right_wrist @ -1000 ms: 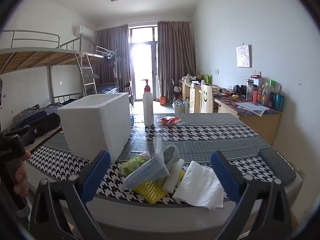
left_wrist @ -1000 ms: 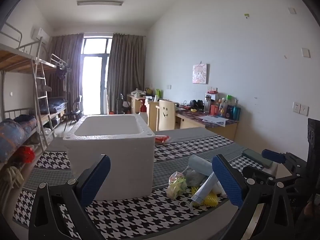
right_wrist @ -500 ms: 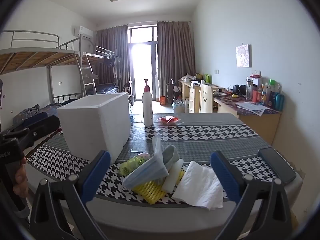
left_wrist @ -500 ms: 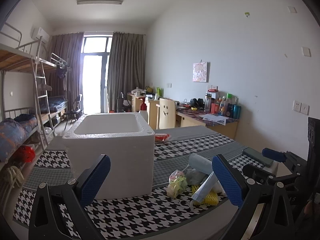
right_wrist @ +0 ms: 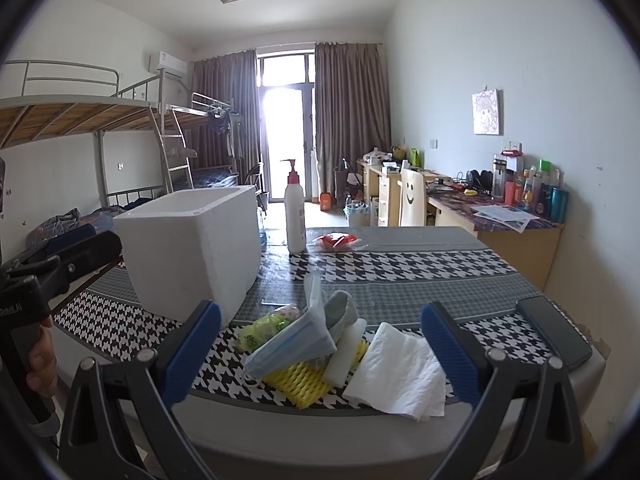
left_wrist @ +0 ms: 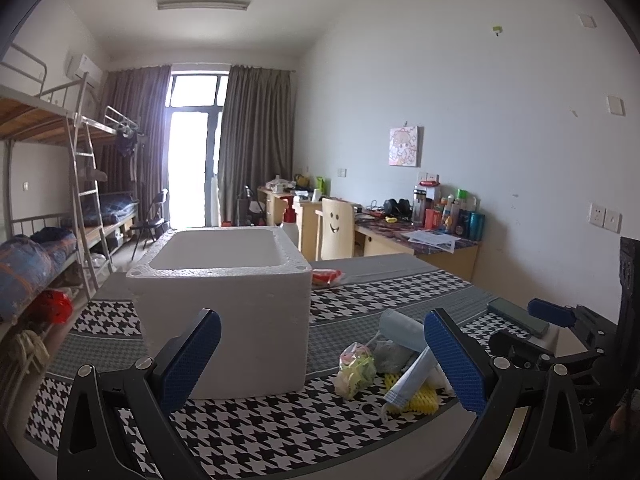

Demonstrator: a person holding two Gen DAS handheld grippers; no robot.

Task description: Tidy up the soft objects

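Note:
A pile of soft things lies near the table's front edge: a blue face mask point(right_wrist: 296, 344), a yellow foam net point(right_wrist: 298, 380), a white foam strip point(right_wrist: 344, 352), a grey cloth point(right_wrist: 340, 310), a yellow-green bag point(right_wrist: 262, 326) and a white paper towel point(right_wrist: 400, 372). The pile also shows in the left wrist view point(left_wrist: 384, 368). An open white foam box point(left_wrist: 224, 300) point(right_wrist: 192, 248) stands left of it. My left gripper point(left_wrist: 320, 360) is open and empty, in front of the box. My right gripper point(right_wrist: 320, 348) is open and empty, just short of the pile.
A black phone point(right_wrist: 554, 330) lies at the table's right front corner. A pump bottle point(right_wrist: 294, 208) and a red packet point(right_wrist: 338, 240) stand at the far side. The houndstooth tablecloth point(right_wrist: 400, 268) covers the table. Bunk beds stand left, desks right.
The left gripper has risen slightly, so more of the box's inside shows. The right gripper has barely moved.

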